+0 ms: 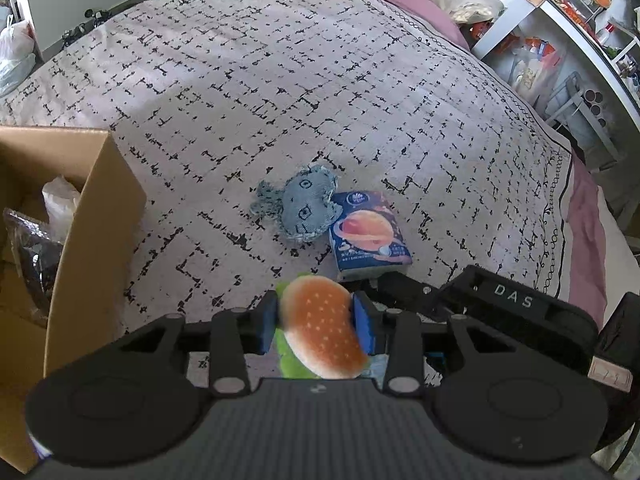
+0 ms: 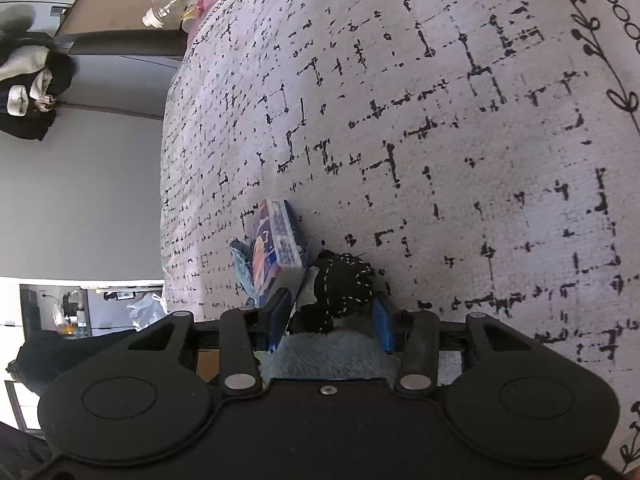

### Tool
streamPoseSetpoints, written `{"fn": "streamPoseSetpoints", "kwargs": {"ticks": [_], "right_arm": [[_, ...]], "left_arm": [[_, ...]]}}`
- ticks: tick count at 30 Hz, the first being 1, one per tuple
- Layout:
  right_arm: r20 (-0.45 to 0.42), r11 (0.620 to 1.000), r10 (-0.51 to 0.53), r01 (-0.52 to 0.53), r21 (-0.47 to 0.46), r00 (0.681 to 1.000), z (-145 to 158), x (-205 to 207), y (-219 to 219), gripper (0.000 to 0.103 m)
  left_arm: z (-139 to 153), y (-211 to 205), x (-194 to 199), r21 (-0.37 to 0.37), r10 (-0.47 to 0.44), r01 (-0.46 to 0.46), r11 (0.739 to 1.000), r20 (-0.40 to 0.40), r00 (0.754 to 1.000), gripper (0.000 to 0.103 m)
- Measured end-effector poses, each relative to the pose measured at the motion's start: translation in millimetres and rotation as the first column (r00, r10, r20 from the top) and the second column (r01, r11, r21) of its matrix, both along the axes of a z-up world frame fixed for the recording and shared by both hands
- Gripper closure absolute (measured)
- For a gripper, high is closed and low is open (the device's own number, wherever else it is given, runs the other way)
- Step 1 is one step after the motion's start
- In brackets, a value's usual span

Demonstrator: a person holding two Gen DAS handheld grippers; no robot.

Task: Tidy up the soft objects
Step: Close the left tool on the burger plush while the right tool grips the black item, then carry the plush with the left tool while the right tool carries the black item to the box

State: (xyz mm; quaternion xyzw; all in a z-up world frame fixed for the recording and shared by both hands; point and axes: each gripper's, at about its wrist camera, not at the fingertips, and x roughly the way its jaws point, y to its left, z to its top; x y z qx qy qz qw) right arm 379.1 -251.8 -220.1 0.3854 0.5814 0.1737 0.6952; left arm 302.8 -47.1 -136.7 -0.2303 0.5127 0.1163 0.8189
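My left gripper (image 1: 316,320) is shut on a plush burger (image 1: 324,328) with an orange bun and a green lettuce edge, its blue pads pressing on both sides. Past it on the patterned bedspread (image 1: 280,80) lie a denim-blue soft toy (image 1: 304,208) and a blue tissue pack (image 1: 368,232) printed with a planet. In the right wrist view my right gripper (image 2: 330,320) is closed around a black soft toy with white stitching (image 2: 344,280), with a bluish cloth (image 2: 328,354) beneath it. The tissue pack (image 2: 276,248) and the denim toy (image 2: 242,264) sit just left of the fingers.
An open cardboard box (image 1: 92,216) with plastic bags inside stands at the left on the bed. The right gripper's black body (image 1: 512,300) lies close beside my left one. White shelves (image 1: 560,40) with clutter stand beyond the bed's right edge.
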Motion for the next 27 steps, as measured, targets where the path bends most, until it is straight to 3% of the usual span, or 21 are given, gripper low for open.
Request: {"fn": "streamPoseSetpoints", "kwargs": {"ticks": [4, 6, 20, 27], "right_arm": [[0.012, 1.000, 0.003, -0.002, -0.020, 1.000, -1.6, 2.1, 2.7, 0.080], [0.026, 1.000, 0.012, -0.012, -0.021, 1.000, -1.3, 2.7, 3.6, 0.086], [0.190, 0.987, -0.022, 0.052, -0.154, 0.981, 37.7, -13.5, -22.2, 0.087], [0.242, 0.985, -0.026, 0.067, -0.160, 0.970, 55.1, -30.4, -31.3, 0.087]], "left_arm": [[-0.6, 1.8, -1.6, -0.012, 0.003, -0.003, 1.000, 0.005, 1.000, 0.064], [-1.0, 2.0, -2.5, -0.017, 0.000, 0.000, 1.000, 0.009, 1.000, 0.064], [16.9, -0.1, -29.5, -0.051, -0.003, 0.008, 0.999, 0.090, 0.996, 0.064], [37.4, 1.5, -49.9, -0.042, 0.007, -0.001, 0.999, 0.141, 0.990, 0.064]]}}
